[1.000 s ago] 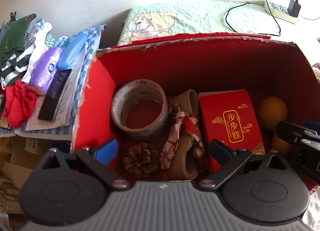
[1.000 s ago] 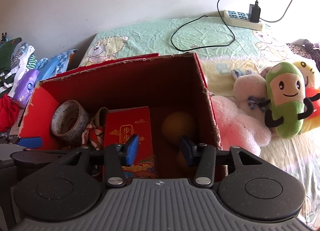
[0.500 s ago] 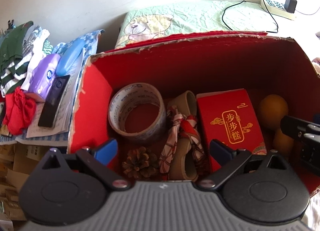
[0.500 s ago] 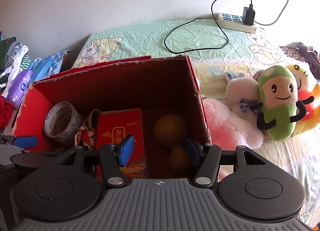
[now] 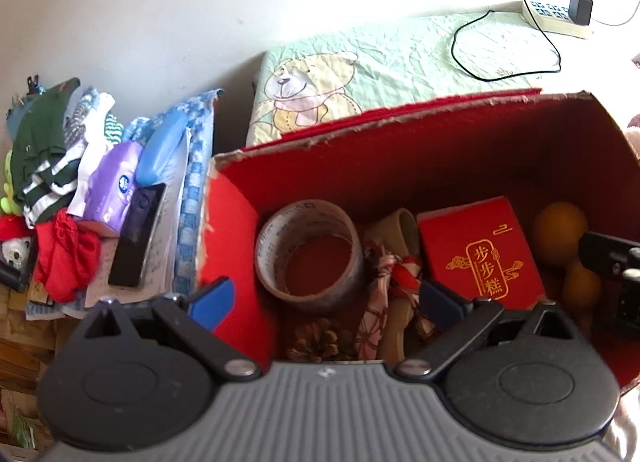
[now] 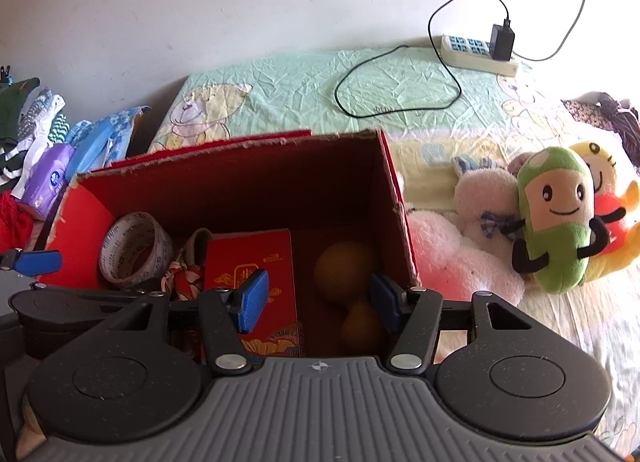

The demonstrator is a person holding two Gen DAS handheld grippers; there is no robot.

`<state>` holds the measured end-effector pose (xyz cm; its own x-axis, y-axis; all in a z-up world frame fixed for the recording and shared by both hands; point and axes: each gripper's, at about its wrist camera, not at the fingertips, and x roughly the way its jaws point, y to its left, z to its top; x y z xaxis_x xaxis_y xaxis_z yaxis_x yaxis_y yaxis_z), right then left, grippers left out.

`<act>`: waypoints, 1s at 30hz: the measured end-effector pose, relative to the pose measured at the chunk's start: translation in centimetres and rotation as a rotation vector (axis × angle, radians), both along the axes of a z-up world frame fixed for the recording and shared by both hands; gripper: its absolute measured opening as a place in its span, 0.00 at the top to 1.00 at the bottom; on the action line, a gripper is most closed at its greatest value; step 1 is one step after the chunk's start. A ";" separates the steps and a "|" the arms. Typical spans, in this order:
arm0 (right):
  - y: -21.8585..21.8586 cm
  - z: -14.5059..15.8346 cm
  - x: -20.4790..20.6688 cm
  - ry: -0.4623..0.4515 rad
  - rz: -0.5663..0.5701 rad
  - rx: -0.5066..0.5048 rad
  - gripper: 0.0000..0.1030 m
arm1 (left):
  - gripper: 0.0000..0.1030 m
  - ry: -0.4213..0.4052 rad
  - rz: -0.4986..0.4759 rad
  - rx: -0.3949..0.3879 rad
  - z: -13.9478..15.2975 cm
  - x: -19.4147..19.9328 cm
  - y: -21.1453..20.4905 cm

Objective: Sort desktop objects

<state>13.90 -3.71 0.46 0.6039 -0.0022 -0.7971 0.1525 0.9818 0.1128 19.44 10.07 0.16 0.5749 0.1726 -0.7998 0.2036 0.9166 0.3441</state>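
pinecone [image 5: 320,340] half hidden behind the left gripper [image 5: 326,300], both grippers spread empty over the box [image 6: 394,197], right gripper [image 6: 320,296] above the gourd [image 6: 346,268].

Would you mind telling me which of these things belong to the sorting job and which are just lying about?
Belong to the job:
red box
tape roll
red packet
gourd
pine cone
left gripper, open
right gripper, open

Lying about:
plush toys
power strip
folded clothes
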 end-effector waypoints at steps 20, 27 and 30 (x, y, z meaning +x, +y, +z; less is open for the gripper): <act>0.1 1.0 -0.1 -0.009 0.010 0.003 0.42 | 0.04 0.019 -0.017 -0.099 2.5 -1.4 0.6; 0.5 0.0 -0.2 0.020 0.013 0.005 0.42 | 0.04 0.040 0.001 -0.114 0.6 -1.6 0.6; 0.4 -0.4 0.0 0.029 0.006 0.006 0.42 | 0.04 0.048 0.004 -0.119 0.1 -1.2 0.6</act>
<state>13.90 -3.35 0.08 0.5804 0.0065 -0.8143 0.1498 0.9821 0.1145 18.25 10.67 0.25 0.5348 0.0767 -0.8415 0.2134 0.9513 0.2223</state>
